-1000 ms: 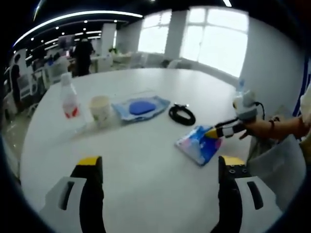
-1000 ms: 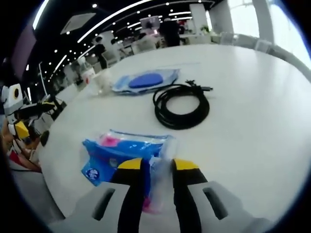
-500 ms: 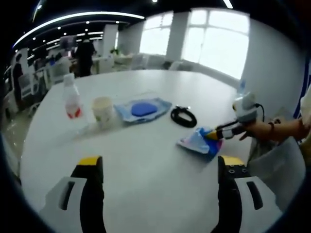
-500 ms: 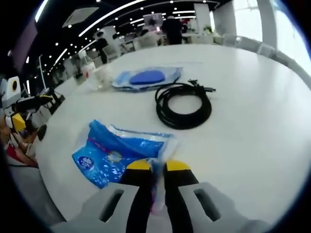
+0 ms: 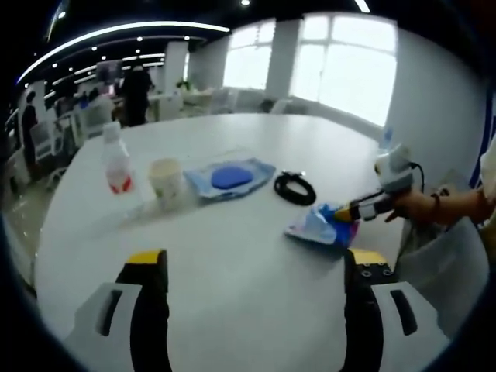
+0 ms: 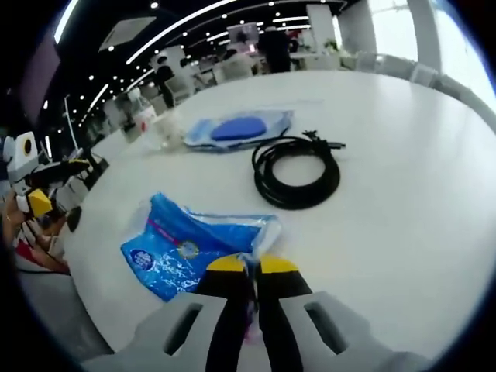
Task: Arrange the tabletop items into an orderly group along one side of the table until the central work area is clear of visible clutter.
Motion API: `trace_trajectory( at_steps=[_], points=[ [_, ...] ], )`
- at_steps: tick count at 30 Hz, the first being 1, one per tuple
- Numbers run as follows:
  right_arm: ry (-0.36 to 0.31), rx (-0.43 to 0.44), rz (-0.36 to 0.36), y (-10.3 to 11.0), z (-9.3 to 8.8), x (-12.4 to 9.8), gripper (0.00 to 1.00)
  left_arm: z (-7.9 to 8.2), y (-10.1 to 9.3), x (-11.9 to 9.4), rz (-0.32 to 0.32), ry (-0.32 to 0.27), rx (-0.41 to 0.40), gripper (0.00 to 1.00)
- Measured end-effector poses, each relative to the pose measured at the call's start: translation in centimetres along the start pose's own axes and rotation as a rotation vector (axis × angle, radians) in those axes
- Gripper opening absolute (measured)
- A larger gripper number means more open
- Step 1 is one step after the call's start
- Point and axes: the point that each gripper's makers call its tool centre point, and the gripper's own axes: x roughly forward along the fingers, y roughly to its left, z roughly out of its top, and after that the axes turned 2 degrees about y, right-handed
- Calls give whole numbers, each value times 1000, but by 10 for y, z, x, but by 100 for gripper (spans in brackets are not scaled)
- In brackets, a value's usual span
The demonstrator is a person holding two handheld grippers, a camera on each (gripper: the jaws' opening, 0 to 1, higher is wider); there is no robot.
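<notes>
In the left gripper view my left gripper (image 5: 256, 267) hangs open over the near part of the white round table (image 5: 232, 256), nothing between its jaws. Farther right, my right gripper (image 5: 345, 211) is shut on the edge of a blue plastic packet (image 5: 319, 227), whose gripped end is raised off the table. In the right gripper view the right gripper (image 6: 249, 269) pinches the thin edge of that blue packet (image 6: 190, 249). Beyond it lie a coiled black cable (image 6: 298, 172) and a flat blue pouch (image 6: 240, 128).
A clear bottle with a red label (image 5: 116, 167) and a paper cup (image 5: 165, 180) stand at the left of the table, next to the blue pouch (image 5: 230, 177) and the black cable (image 5: 294, 188). A person's hand (image 5: 422, 205) holds the right gripper. People and desks fill the background.
The right jaws have closed tighter on the packet's edge and raised that end, so the packet now sits crumpled and tilted. The left gripper has stayed open and nearly still.
</notes>
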Motion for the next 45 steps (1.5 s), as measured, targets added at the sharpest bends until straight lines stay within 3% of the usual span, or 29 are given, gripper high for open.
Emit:
trace_trajectory(
  at_steps=[17, 30, 45],
  points=[
    [-80, -10, -4, -6, 42, -23, 2, 1, -1, -1, 0, 1, 1, 97],
    [-140, -64, -54, -33, 88, -37, 2, 2, 6, -3, 28, -7, -4, 99],
    [-163, -67, -89, -70, 124, -34, 3, -2, 6, -3, 26, 14, 12, 99]
  ],
)
